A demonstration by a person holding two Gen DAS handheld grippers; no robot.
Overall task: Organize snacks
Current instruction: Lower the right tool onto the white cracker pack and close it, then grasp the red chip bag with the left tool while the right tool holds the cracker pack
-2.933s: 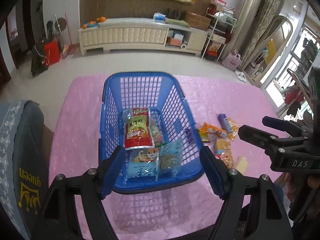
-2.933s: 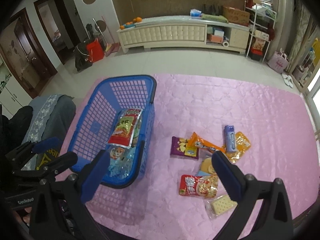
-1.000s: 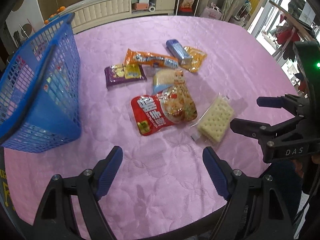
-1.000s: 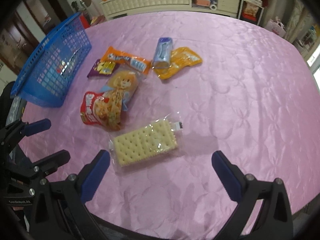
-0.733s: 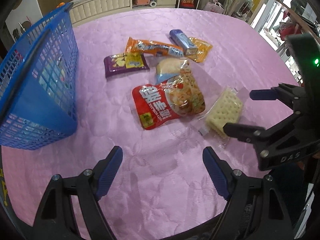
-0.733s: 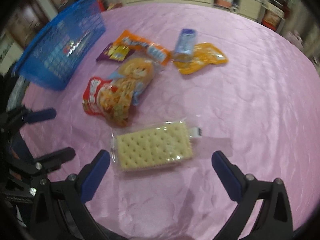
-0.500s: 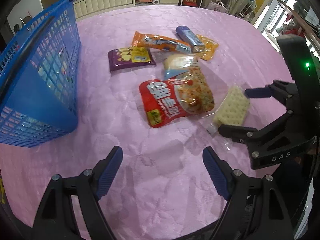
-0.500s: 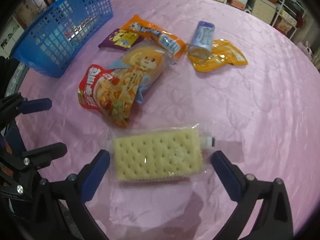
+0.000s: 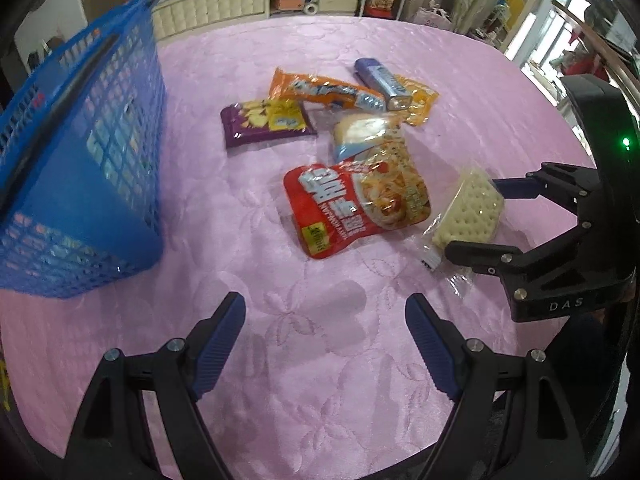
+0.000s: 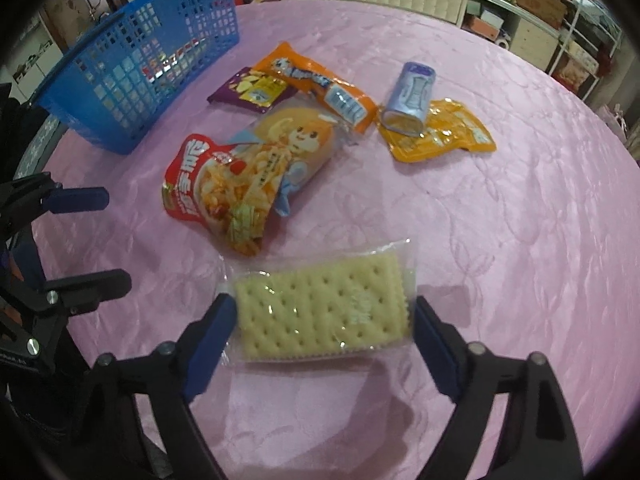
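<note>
1. Right hand-held gripper [image 10: 322,312]: jaws closing around the cracker pack [image 10: 322,312], pads at its ends.
2. Left hand-held gripper [image 9: 326,320]: open, empty, above the pink worktop [image 9: 320,380].
3. Blue basket [image 9: 80,184]: at nine o'clock in the left wrist view.

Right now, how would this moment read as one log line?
right gripper: closing around cracker pack | left gripper: open, empty | basket: left of loose snacks

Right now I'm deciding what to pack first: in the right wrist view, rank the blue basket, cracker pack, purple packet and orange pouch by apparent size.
1. Blue basket
2. Cracker pack, though nearness to the camera inflates it
3. Orange pouch
4. Purple packet, partly covered, so its rank against the pouch is unsure
</note>
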